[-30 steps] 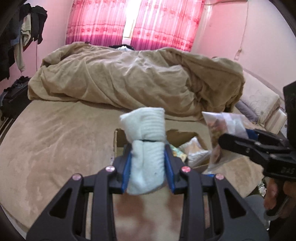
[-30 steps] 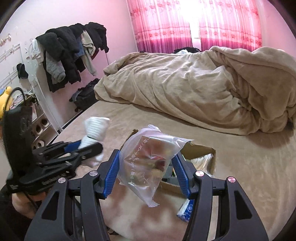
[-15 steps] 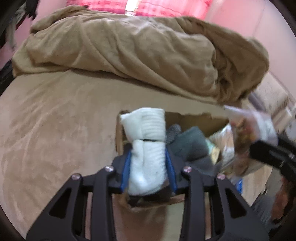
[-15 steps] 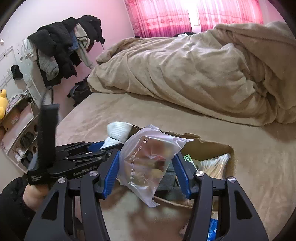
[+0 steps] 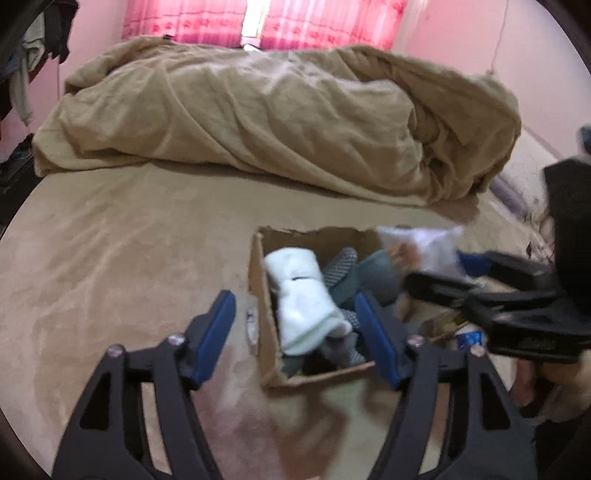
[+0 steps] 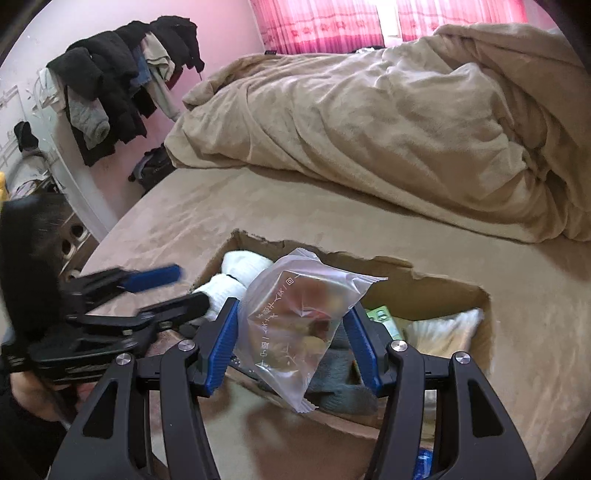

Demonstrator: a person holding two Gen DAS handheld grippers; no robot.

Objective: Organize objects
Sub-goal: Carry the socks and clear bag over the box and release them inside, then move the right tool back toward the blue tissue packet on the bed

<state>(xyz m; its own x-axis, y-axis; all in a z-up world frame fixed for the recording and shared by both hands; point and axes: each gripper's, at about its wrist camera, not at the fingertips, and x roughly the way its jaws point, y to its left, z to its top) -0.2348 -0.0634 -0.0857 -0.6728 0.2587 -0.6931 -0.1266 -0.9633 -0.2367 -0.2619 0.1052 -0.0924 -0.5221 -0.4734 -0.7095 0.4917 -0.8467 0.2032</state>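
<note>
An open cardboard box (image 5: 264, 332) sits on the tan bed and holds grey and dark socks. A rolled white sock (image 5: 301, 299) lies in its left side, also seen in the right wrist view (image 6: 236, 275). My left gripper (image 5: 295, 332) is open above the box, fingers wide on either side of the sock; it also shows in the right wrist view (image 6: 162, 291). My right gripper (image 6: 291, 345) is shut on a clear plastic snack bag (image 6: 299, 317) held over the box (image 6: 424, 291). The bag also shows in the left wrist view (image 5: 421, 247).
A crumpled tan duvet (image 5: 288, 122) covers the far half of the bed. Dark clothes (image 6: 118, 81) hang on a rack at the left wall. A pillow (image 5: 528, 177) lies at the right. Pink curtains (image 5: 266, 22) hang behind.
My left gripper opened and let the white sock drop into the box. My right gripper moved the snack bag closer over the box.
</note>
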